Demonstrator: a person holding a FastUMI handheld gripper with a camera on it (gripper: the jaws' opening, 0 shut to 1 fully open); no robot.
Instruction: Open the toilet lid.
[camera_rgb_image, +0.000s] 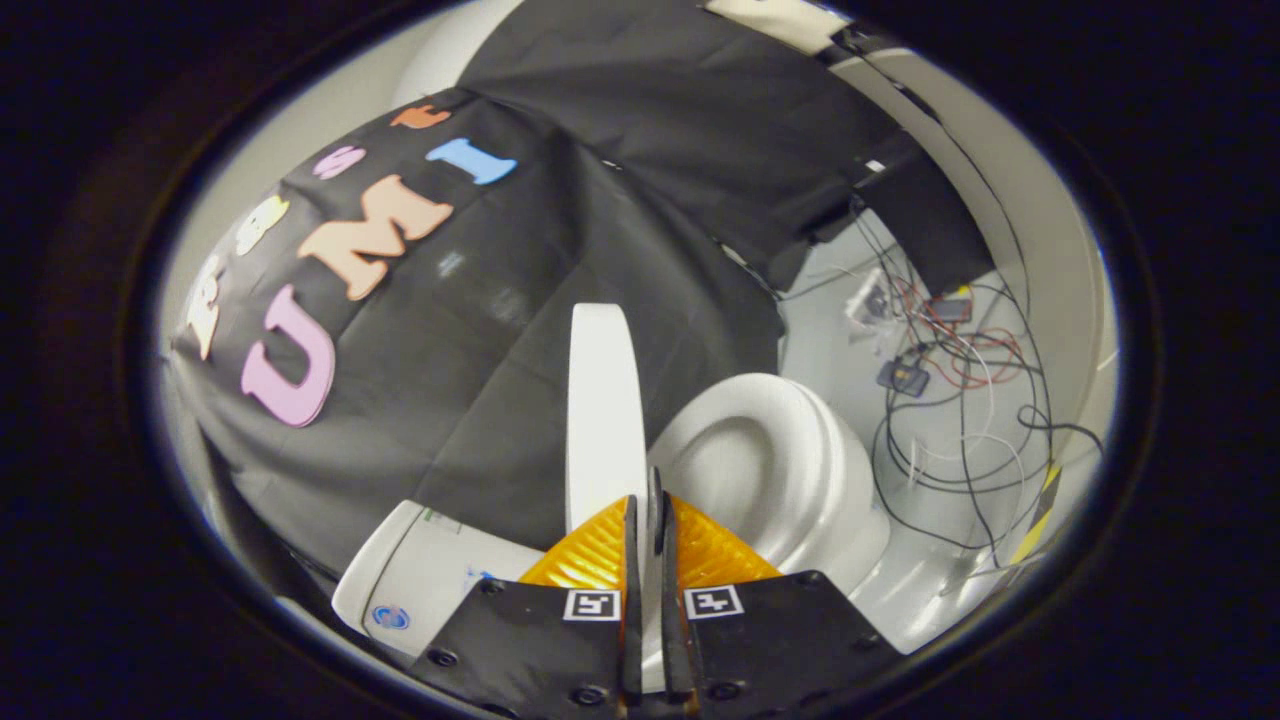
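The toilet (790, 470) stands on the floor (950, 440) by the booth wall, its seat bared. The lid (603, 410) stands nearly upright, edge-on, its rim pinched between the fingers of the claw (645, 520). I'd keep that grip light, ease the lid back toward the tank (420, 580), then let go.

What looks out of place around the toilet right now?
Loose cables sprawl in a tangle over the floor beyond the toilet bowl. The lid stands raised on edge, pinched between the tongs; nothing looks spilled or broken.
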